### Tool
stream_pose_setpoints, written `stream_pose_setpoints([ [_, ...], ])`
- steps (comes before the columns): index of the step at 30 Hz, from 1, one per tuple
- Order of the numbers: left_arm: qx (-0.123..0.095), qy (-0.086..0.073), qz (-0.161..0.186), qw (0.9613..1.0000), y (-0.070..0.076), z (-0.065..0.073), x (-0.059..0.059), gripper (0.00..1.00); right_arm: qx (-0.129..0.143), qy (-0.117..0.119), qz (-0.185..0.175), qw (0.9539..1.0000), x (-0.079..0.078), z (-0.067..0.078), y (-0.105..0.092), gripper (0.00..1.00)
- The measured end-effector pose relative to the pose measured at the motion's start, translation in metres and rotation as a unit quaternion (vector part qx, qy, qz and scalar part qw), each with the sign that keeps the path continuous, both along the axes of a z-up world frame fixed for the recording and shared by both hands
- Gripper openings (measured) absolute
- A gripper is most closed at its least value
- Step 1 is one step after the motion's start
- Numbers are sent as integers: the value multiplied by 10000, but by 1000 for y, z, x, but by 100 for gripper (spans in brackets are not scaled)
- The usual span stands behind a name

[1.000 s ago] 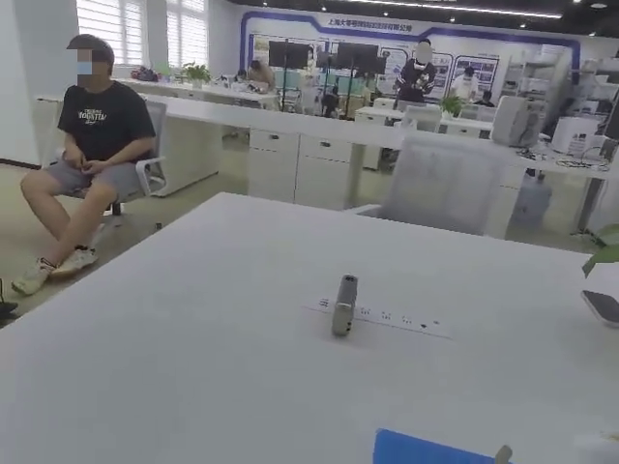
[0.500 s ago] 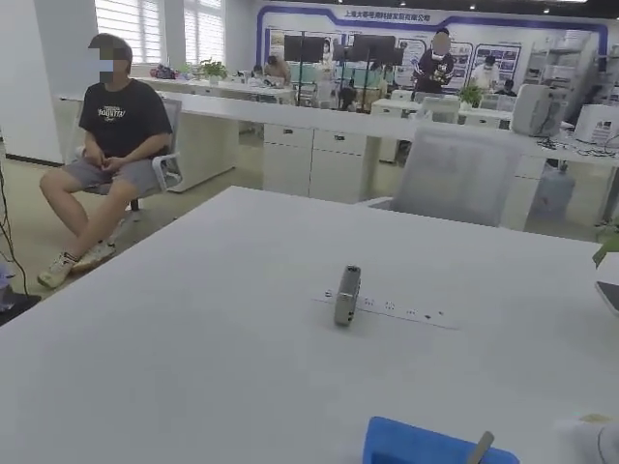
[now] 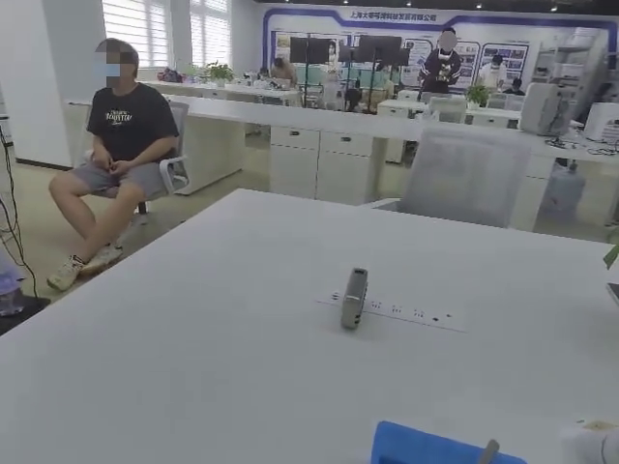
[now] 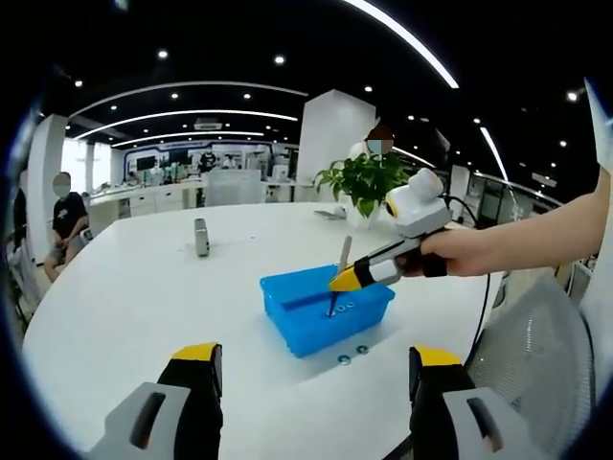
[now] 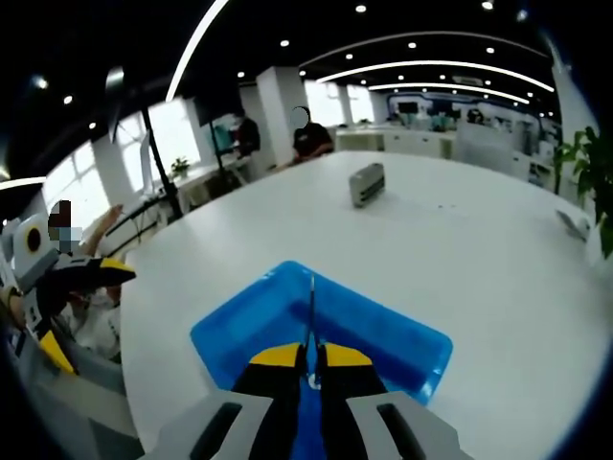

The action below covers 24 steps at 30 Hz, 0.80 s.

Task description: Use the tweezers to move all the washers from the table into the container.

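Note:
The blue container (image 4: pixel 326 309) sits on the white table (image 4: pixel 144 287); its far edge shows low in the head view (image 3: pixel 440 450). My right gripper (image 5: pixel 311 356) is shut on slim metal tweezers (image 5: pixel 311 311), whose tips point down into the container (image 5: pixel 383 340). In the left gripper view, a hand holds that right gripper (image 4: pixel 359 276) above the container, with the tweezers (image 4: pixel 339 278) reaching into it. Small washers (image 4: pixel 348 306) lie inside, and two washers (image 4: pixel 352 356) rest on the table by its near wall. My left gripper (image 4: pixel 316 383) stands open and empty, short of the container.
A grey oblong device (image 3: pixel 353 298) lies on a flat power strip (image 3: pixel 411 313) mid-table. A potted plant (image 4: pixel 364 187) stands at the table's far end. A person sits on a chair (image 3: pixel 118 145) off the table's left; an office chair (image 3: pixel 466 179) stands behind it.
The head camera has drifted, so the whole scene has shifted slightly. The tweezers' top end has come into the bottom of the head view beside the container. Nothing on the table has moved.

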State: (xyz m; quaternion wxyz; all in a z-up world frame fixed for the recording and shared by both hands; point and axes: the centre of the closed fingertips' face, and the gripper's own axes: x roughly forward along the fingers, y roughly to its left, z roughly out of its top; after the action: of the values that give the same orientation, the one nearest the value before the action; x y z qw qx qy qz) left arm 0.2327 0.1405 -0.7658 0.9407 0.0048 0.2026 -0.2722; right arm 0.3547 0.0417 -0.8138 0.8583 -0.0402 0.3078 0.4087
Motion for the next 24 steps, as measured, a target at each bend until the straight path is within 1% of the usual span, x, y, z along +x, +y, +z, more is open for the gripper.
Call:
stream_pose_setpoints([
  [6,-9,18,-29,10000,-1,0,-1,81,52,15,-36,10000,-1,4,-2,4],
  [11,-21,16,-43,10000,-2,1,-1,81,77,-50,-44,9999,-1,10,-5,4],
  [18,-18,-10,-51,10000,-2,2,0,81,143,-152,-22,9998,-7,24,-6,4],
  [24,64,-107,-103,9999,-5,5,-1,82,228,-299,-8,9993,-12,41,-9,4],
])
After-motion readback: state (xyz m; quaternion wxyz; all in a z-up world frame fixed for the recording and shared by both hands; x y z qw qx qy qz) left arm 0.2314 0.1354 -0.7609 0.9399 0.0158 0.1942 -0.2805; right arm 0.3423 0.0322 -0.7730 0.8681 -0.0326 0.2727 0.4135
